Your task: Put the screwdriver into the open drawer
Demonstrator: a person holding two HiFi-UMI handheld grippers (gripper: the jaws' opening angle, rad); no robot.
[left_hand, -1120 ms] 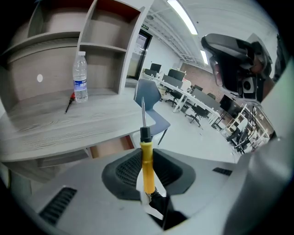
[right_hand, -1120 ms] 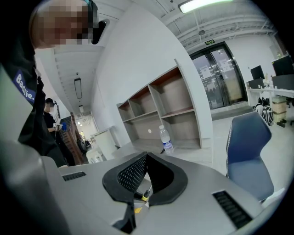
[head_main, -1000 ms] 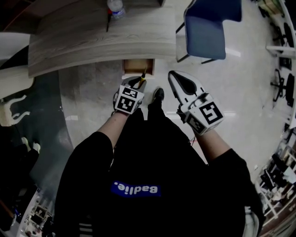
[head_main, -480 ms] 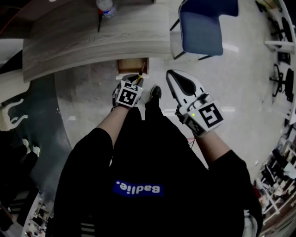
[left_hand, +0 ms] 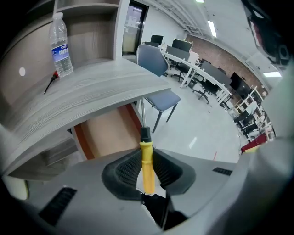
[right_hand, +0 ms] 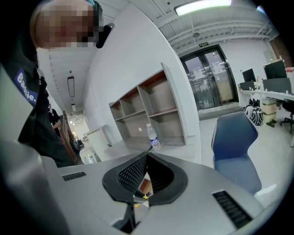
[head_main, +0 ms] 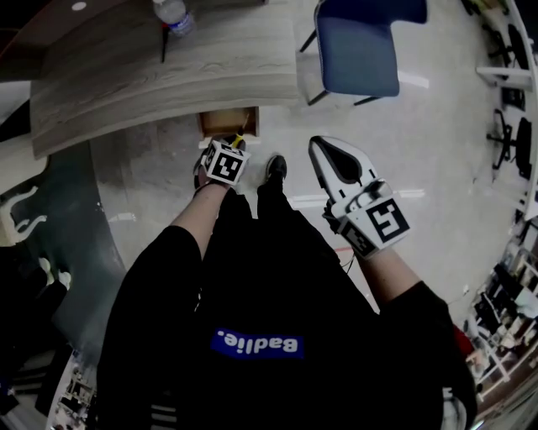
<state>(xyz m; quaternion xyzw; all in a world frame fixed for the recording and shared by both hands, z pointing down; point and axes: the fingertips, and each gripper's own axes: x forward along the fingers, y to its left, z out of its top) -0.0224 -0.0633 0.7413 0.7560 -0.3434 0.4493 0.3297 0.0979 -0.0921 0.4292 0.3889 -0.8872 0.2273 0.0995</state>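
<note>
A screwdriver [left_hand: 147,166] with a yellow handle, black collar and thin metal shaft is clamped between the ribbed pads of my left gripper [left_hand: 146,155]. Its shaft points toward the open wooden drawer [left_hand: 108,133] under the desk. In the head view the left gripper [head_main: 232,146] hangs just in front of the drawer [head_main: 225,123], with the screwdriver's yellow handle [head_main: 239,139] sticking out over the drawer's front. My right gripper [head_main: 319,144] is off to the right above the floor, its jaws [right_hand: 147,155] closed with nothing between them.
A grey wood-grain desk [head_main: 168,76] carries a water bottle [head_main: 172,13] and a dark pen [head_main: 162,46]. A blue chair [head_main: 357,50] stands right of the desk. The person's shoe [head_main: 274,168] is beside the left gripper. Open shelves [right_hand: 154,108] rise behind the desk.
My left gripper has dropped lower and closer to the drawer, still carrying the screwdriver. The right gripper has drifted a little to the right.
</note>
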